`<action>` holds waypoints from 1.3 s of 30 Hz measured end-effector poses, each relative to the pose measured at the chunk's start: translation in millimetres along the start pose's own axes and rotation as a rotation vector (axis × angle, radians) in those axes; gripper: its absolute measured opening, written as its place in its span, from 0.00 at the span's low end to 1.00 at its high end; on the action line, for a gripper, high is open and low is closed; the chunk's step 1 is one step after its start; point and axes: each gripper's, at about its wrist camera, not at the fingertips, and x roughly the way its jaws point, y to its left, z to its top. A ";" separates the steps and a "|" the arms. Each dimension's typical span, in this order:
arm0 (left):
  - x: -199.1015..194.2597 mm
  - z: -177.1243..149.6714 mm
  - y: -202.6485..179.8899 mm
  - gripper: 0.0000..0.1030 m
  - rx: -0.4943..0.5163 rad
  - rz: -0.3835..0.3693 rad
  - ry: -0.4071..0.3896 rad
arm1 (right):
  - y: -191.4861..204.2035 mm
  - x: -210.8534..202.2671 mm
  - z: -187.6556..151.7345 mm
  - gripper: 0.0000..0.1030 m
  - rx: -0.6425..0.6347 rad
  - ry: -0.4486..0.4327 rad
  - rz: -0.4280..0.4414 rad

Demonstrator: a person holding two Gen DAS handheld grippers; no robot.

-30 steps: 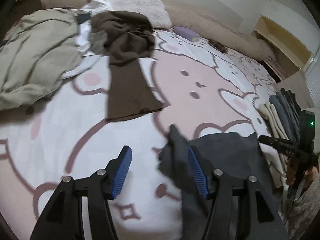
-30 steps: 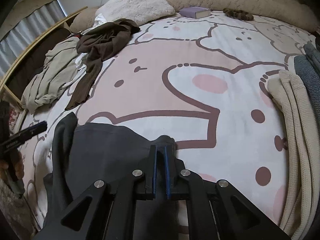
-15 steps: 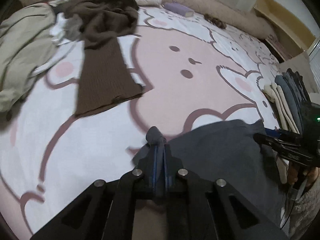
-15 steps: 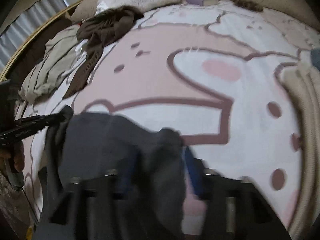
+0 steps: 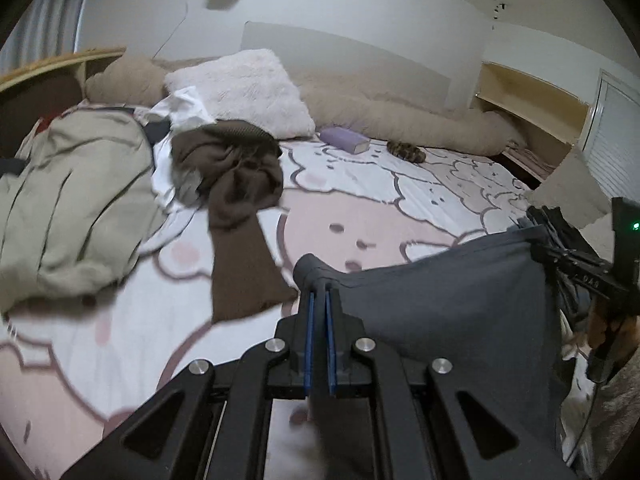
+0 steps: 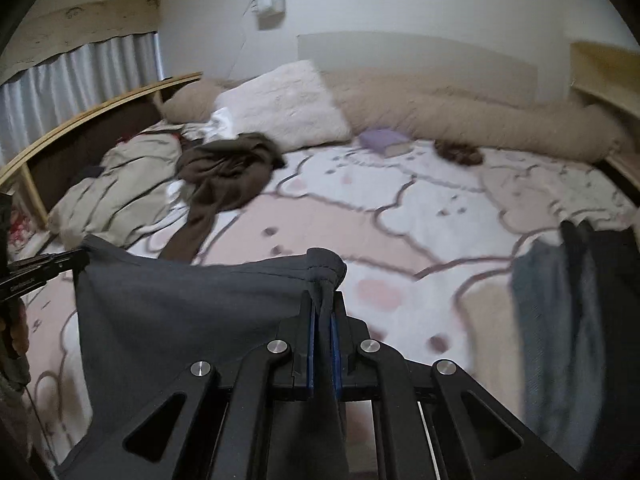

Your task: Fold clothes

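Note:
A dark grey garment (image 5: 448, 300) hangs stretched between both grippers above the bed; it also shows in the right wrist view (image 6: 180, 308). My left gripper (image 5: 319, 300) is shut on one top corner of it. My right gripper (image 6: 323, 308) is shut on the other top corner. Each gripper appears in the other's view, the right gripper (image 5: 560, 256) at the right edge and the left gripper (image 6: 52, 264) at the left edge. A brown knit garment (image 5: 236, 200) lies crumpled on the pink and white bedspread (image 5: 360, 216).
A beige garment (image 5: 68, 204) lies heaped at the left. A white pillow (image 5: 244, 88), a purple book (image 5: 346, 140) and a long beige bolster (image 5: 400, 116) lie at the head. Folded clothes (image 6: 560, 300) lie at the right.
Both grippers have risen from the bed and lifted the grey garment, which now hangs stretched between them. The left gripper, open a second ago, closed on its corner.

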 end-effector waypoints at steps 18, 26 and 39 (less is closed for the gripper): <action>16.5 -44.8 55.5 0.49 -0.165 0.068 0.215 | -47.9 51.0 -30.7 0.95 0.103 0.195 -0.204; -110.3 -167.3 -35.9 0.49 0.311 0.092 0.206 | -3.5 -101.6 -94.0 0.95 0.002 0.074 -0.135; -132.1 -326.4 -142.1 0.52 1.292 0.382 0.015 | 52.5 -192.0 -223.5 0.95 -0.277 0.153 -0.234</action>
